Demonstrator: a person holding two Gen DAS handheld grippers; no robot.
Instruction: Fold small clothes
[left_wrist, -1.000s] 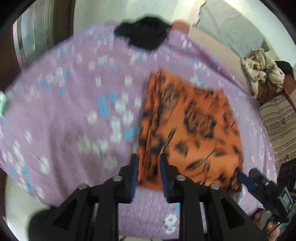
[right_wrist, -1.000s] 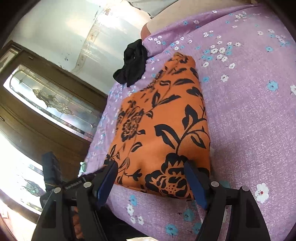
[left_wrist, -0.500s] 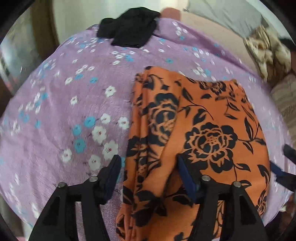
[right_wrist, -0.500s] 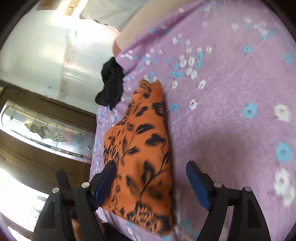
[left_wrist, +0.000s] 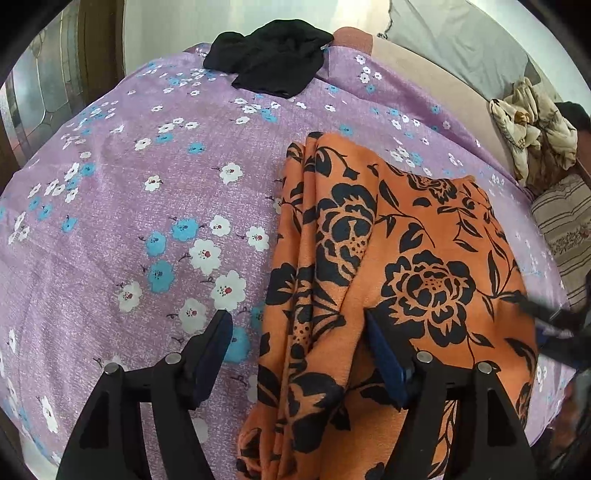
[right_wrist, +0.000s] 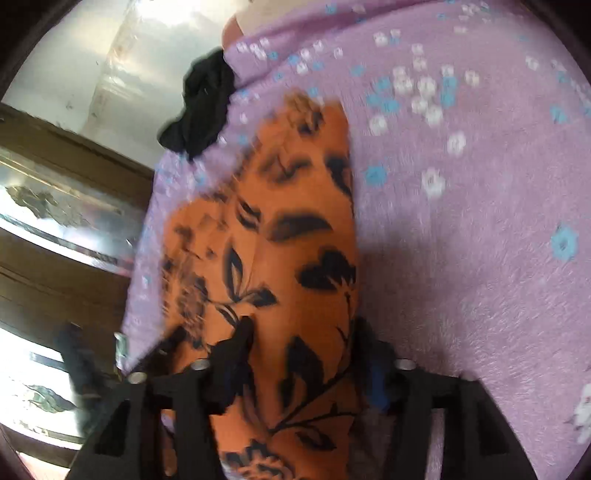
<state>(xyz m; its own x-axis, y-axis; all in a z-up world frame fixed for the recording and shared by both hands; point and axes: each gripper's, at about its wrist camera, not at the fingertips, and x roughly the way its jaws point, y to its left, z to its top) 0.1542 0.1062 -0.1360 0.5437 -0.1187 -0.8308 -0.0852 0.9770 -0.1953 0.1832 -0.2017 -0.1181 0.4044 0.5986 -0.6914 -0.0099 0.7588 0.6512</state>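
Note:
A folded orange cloth with black flowers (left_wrist: 399, 266) lies on the purple flowered bedspread (left_wrist: 155, 206). My left gripper (left_wrist: 299, 354) is open, its fingers straddling the cloth's near left edge, one on the bedspread and one on the cloth. In the right wrist view the same orange cloth (right_wrist: 291, 236) runs between the fingers of my right gripper (right_wrist: 303, 354), which is open around its near end; the view is blurred. The right gripper also shows at the right edge of the left wrist view (left_wrist: 554, 325).
A crumpled black garment (left_wrist: 269, 59) lies at the bed's far edge, also in the right wrist view (right_wrist: 203, 107). A patterned bundle (left_wrist: 532, 125) and a striped cushion (left_wrist: 565, 229) sit to the right. A wooden glass-panelled door (right_wrist: 55, 229) stands to the left.
My left gripper opened from shut and now straddles the cloth's left edge. My right gripper moved in over the cloth's near end, and its fingers stand closer together.

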